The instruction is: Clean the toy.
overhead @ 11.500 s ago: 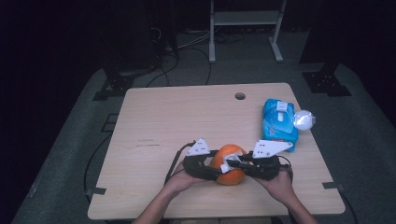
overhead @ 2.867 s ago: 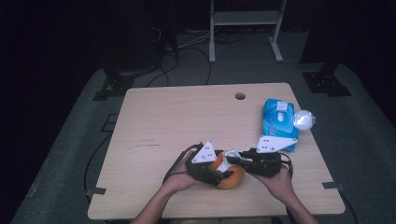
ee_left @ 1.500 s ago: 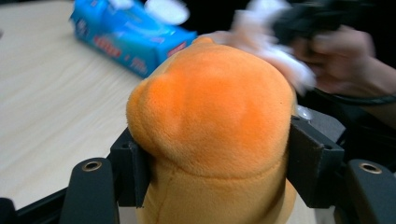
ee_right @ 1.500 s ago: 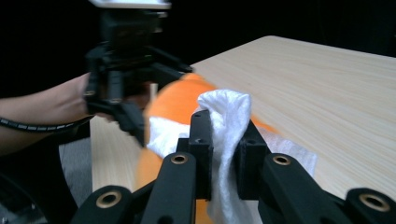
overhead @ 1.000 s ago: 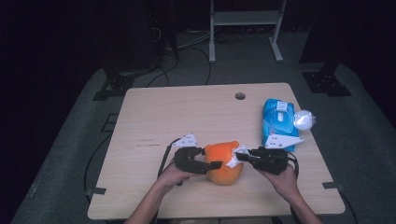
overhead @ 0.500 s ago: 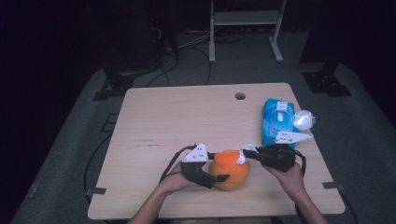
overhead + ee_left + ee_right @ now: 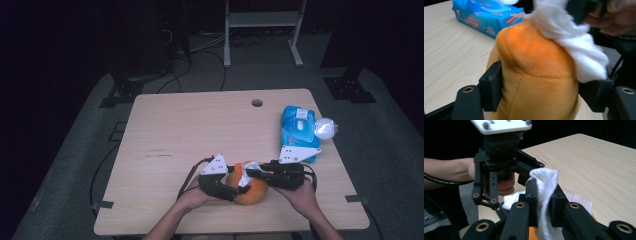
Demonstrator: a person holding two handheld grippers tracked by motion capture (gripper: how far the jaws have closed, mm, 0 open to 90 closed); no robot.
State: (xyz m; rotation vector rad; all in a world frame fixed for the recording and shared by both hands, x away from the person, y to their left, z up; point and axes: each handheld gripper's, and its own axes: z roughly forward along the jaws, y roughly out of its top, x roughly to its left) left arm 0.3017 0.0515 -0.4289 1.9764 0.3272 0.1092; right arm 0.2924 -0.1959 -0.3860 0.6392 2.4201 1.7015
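An orange plush toy (image 7: 252, 190) sits near the table's front edge. My left gripper (image 7: 231, 189) comes at it from the left. Its jaws have just been closing, and in the left gripper view the pads (image 7: 491, 87) press into the orange plush toy (image 7: 534, 75) on both sides. My right gripper (image 7: 256, 173) reaches in from the right and is shut on a white wipe (image 7: 247, 174) that lies over the toy's top. In the right gripper view the wipe (image 7: 544, 182) bunches between the closed jaws of the right gripper (image 7: 543, 195), with the left gripper (image 7: 499, 157) just beyond.
A blue wipes pack (image 7: 299, 127) lies at the table's right side, with a small white round object (image 7: 325, 128) against its right edge. A cable hole (image 7: 257, 103) sits near the table's far edge. Bare wood (image 7: 190, 125) spreads to the left and centre.
The left gripper has shifted right against the plush toy and closed on it. The right gripper, wipe in its jaws, has come back left over the toy's top.
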